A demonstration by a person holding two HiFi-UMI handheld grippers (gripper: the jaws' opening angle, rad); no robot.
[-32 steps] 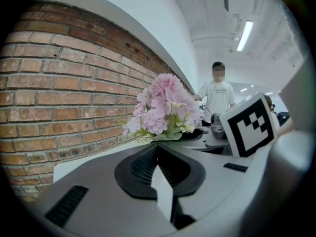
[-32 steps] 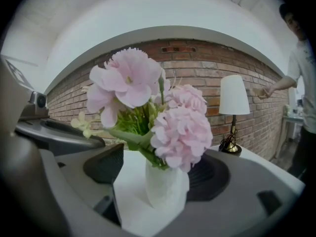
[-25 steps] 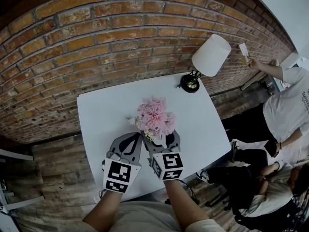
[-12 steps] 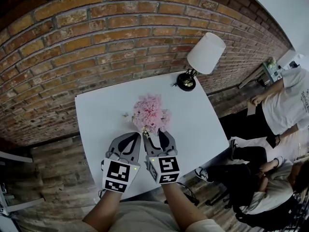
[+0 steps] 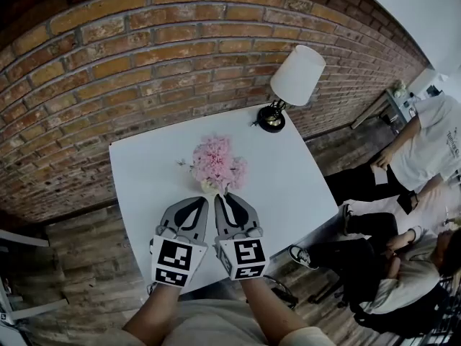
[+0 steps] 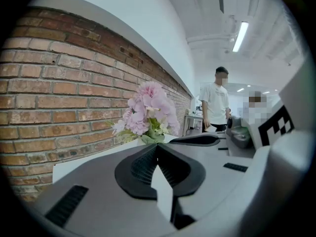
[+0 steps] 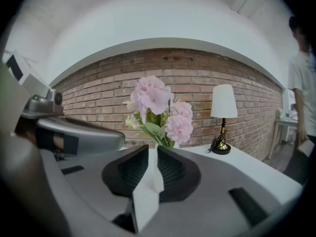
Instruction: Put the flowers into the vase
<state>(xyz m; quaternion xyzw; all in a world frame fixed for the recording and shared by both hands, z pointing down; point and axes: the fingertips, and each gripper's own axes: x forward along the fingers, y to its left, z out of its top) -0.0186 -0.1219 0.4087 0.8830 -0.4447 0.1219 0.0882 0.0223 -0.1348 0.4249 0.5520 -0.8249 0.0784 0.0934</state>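
Observation:
A bunch of pink flowers (image 5: 216,163) stands upright in a small white vase (image 5: 209,187) near the middle of the white table (image 5: 288,182). Both grippers hover side by side just in front of it, apart from it. My left gripper (image 5: 204,200) is shut, tips meeting, nothing held; in its own view (image 6: 157,146) the flowers (image 6: 148,107) rise beyond the jaws. My right gripper (image 5: 222,197) has just been closing; in its own view (image 7: 153,149) a narrow slit remains between the tips with nothing in it, and the flowers (image 7: 158,107) stand behind.
A table lamp (image 5: 295,74) with a white shade stands at the table's far right corner, also seen as the lamp (image 7: 223,102). A brick wall (image 5: 144,63) runs behind the table. People (image 5: 425,150) stand and sit to the right, off the table.
My right gripper's jaws, wide open around the vase and stems a second ago, have closed to a slit and drawn back toward me. The left gripper stayed put. The standing person at right moved.

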